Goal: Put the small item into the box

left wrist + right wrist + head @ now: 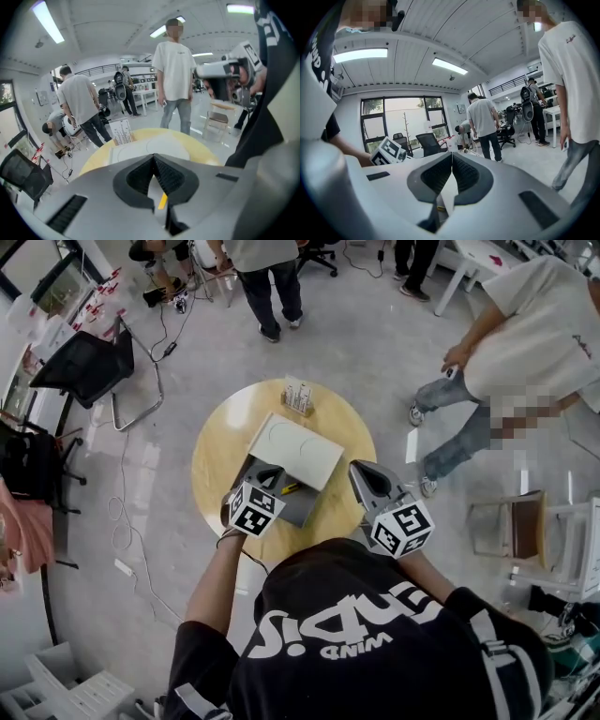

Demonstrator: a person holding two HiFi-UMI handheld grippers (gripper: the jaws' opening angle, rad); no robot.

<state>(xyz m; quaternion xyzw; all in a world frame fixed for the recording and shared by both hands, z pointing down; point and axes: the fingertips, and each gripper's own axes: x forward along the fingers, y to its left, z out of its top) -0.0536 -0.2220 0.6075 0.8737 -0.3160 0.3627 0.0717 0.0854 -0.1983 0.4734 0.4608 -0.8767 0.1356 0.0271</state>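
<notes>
On the round wooden table [220, 451] lies an open box: a white lid [295, 448] leaning back and a grey base [302, 509]. Inside the base lies a small yellow item [290, 489]. My left gripper [269, 474] hovers over the left part of the base, shut and empty. In the left gripper view its jaws meet at the tips [153, 157], with the yellow item [162, 200] showing below them and the white lid [157, 146] beyond. My right gripper [371, 480] is lifted beside the box's right edge, shut [452, 154] and holding nothing.
A small card stand [297, 395] sits at the table's far edge. One person [525, 343] stands close at the right and another [267, 273] beyond the table. A black chair [89, 367] is at the left and a wooden chair [520, 526] at the right.
</notes>
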